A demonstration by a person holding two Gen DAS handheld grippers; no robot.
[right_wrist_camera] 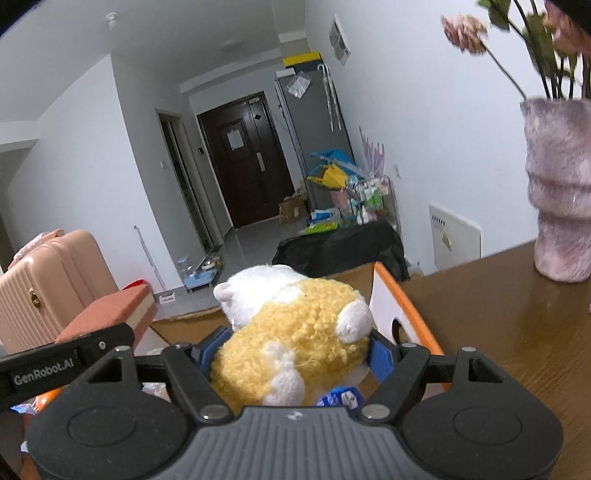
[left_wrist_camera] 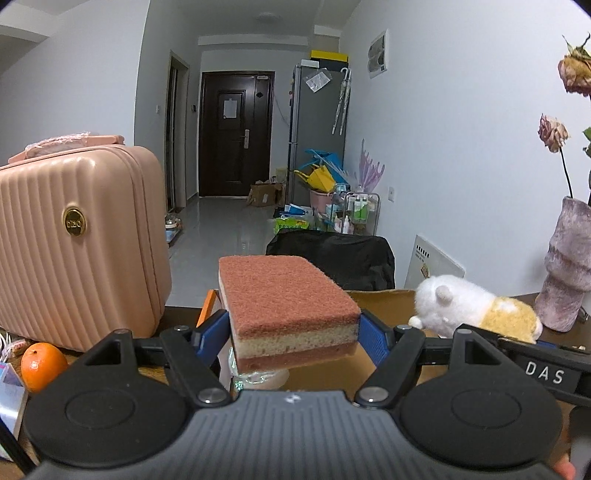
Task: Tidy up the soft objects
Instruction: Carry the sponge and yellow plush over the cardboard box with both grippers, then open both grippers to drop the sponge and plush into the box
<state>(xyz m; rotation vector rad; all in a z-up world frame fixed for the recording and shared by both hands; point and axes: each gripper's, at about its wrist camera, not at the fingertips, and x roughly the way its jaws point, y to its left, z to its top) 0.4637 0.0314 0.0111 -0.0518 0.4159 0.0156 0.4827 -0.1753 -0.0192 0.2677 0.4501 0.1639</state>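
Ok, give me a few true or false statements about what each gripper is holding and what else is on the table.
1. The left gripper holds a layered sponge. True.
2. The right gripper is empty. False: its pads press on a yellow and white plush toy.
3. An orange lies near the pink suitcase. True.
4. The purple vase lies on its side. False: it stands upright on the wooden table, holding dried flowers.
5. The dark door down the hall stands open. False: it is shut.
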